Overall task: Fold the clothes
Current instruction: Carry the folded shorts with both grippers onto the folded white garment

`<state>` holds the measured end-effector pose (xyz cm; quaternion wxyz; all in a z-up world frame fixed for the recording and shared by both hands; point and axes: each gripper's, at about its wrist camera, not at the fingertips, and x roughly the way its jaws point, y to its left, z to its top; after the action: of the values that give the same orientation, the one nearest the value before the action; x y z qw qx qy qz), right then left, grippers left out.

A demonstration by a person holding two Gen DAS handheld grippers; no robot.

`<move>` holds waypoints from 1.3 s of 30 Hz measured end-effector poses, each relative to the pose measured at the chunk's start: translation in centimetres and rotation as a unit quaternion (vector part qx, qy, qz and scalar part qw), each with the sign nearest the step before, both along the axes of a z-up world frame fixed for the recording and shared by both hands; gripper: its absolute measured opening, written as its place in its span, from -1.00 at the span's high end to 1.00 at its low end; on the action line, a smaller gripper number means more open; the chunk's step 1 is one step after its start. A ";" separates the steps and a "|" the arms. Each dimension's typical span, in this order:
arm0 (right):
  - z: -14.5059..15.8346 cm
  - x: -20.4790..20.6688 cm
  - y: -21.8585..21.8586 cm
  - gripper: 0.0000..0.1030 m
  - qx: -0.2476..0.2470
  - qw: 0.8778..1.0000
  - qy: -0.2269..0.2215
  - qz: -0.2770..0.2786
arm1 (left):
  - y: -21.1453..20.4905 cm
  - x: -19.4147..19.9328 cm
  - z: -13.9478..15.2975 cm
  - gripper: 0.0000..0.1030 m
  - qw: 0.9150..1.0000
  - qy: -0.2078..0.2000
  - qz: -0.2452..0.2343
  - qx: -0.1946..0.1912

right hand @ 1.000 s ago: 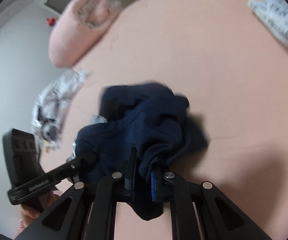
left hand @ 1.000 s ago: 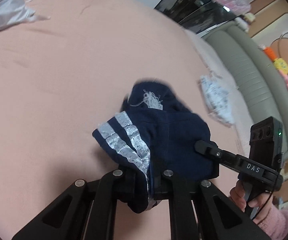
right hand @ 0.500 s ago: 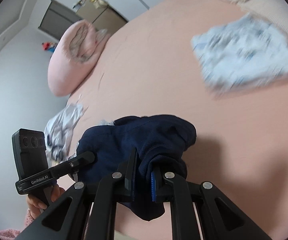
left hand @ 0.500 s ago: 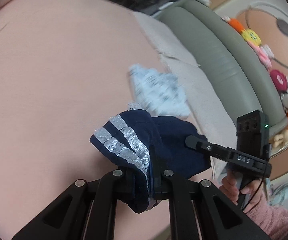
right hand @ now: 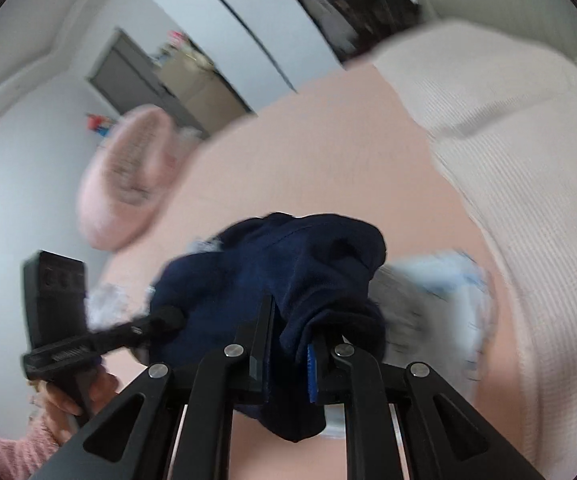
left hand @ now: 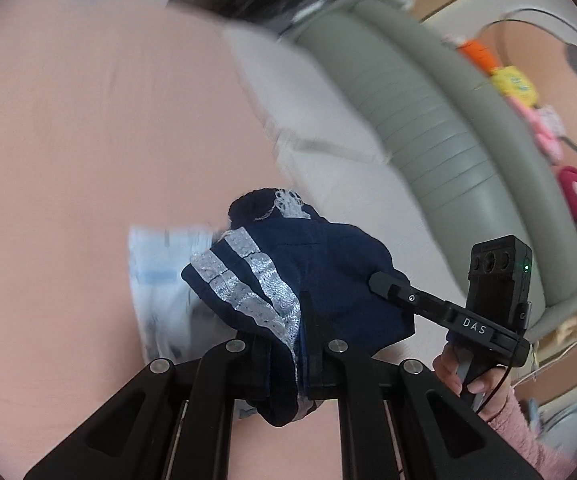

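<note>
A folded navy garment point(left hand: 328, 276) with two silver lace stripes hangs in the air above the pink bed point(left hand: 88, 140). My left gripper point(left hand: 288, 344) is shut on its striped edge. My right gripper point(right hand: 288, 344) is shut on the other edge of the navy garment point(right hand: 288, 264). The right gripper also shows in the left wrist view point(left hand: 384, 286), and the left one in the right wrist view point(right hand: 168, 318). A folded white and light-blue patterned garment point(left hand: 160, 280) lies on the bed just below and behind the navy one; it also shows in the right wrist view point(right hand: 440, 300).
A cream knitted blanket point(right hand: 528, 184) covers the bed's right side. A grey-green padded headboard point(left hand: 448, 128) with plush toys point(left hand: 516, 84) stands beyond it. A rolled pink blanket point(right hand: 128, 176) lies at the far end of the bed.
Both grippers have carried the navy garment across the bed toward the blanket side. The white patterned garment now lies directly under and behind it.
</note>
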<state>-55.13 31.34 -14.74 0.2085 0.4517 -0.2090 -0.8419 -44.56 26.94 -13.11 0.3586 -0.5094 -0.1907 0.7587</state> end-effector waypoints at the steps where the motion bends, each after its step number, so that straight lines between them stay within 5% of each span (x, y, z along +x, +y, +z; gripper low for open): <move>1: -1.9 0.0 -0.4 0.74 0.000 1.000 -0.016 0.000 | 0.4 0.1 -1.6 0.85 1.000 -0.010 -0.003 -0.015; 4: -6.8 0.4 1.5 0.61 0.016 0.998 -0.066 -0.001 | 1.2 0.1 -6.0 0.83 0.998 -0.054 0.000 -0.043; 9: -6.0 3.7 5.4 0.48 0.031 0.999 -0.034 -0.012 | -0.6 0.0 -7.3 0.78 0.995 -0.100 0.003 0.009; 13: -4.9 6.5 8.3 0.45 0.040 0.999 -0.001 -0.021 | -1.9 2.2 -2.4 0.72 0.995 0.032 0.019 -0.096; 16: -4.1 8.6 10.5 0.45 0.047 0.998 0.024 -0.029 | -3.0 5.1 0.7 0.71 0.976 0.129 0.010 -0.175; 18: -3.5 9.8 11.2 0.45 0.061 0.997 0.040 -0.023 | -2.4 6.2 1.7 0.71 0.966 0.172 -0.002 -0.193; 21: -4.3 10.1 10.0 0.45 0.093 0.995 0.033 0.019 | 0.6 6.8 2.2 0.71 0.963 0.196 -0.105 -0.155; 25: -4.6 9.4 13.7 0.45 0.090 0.996 0.025 -0.014 | 4.6 5.7 1.0 0.71 0.936 0.217 -0.172 -0.216; 28: -2.7 8.7 17.6 0.45 0.065 0.996 0.046 -0.034 | 3.4 3.0 1.1 0.71 0.963 0.169 -0.129 -0.168; 31: -4.0 7.0 20.9 0.45 0.058 0.997 0.016 -0.043 | 3.3 -0.3 -1.9 0.72 0.984 0.076 -0.094 -0.130; 34: -6.6 5.8 25.4 0.45 0.036 0.997 -0.035 -0.058 | 3.9 -0.1 -2.7 0.79 0.981 0.096 -0.098 -0.138; 39: -3.9 8.6 29.3 0.45 0.082 0.995 -0.025 -0.055 | 4.3 0.5 0.1 0.78 0.971 0.146 -0.089 -0.168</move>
<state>-46.52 60.69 -18.67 0.1191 0.4763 -0.1686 -0.8547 -44.10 31.22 -13.05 0.3577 -0.4608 0.0396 0.8113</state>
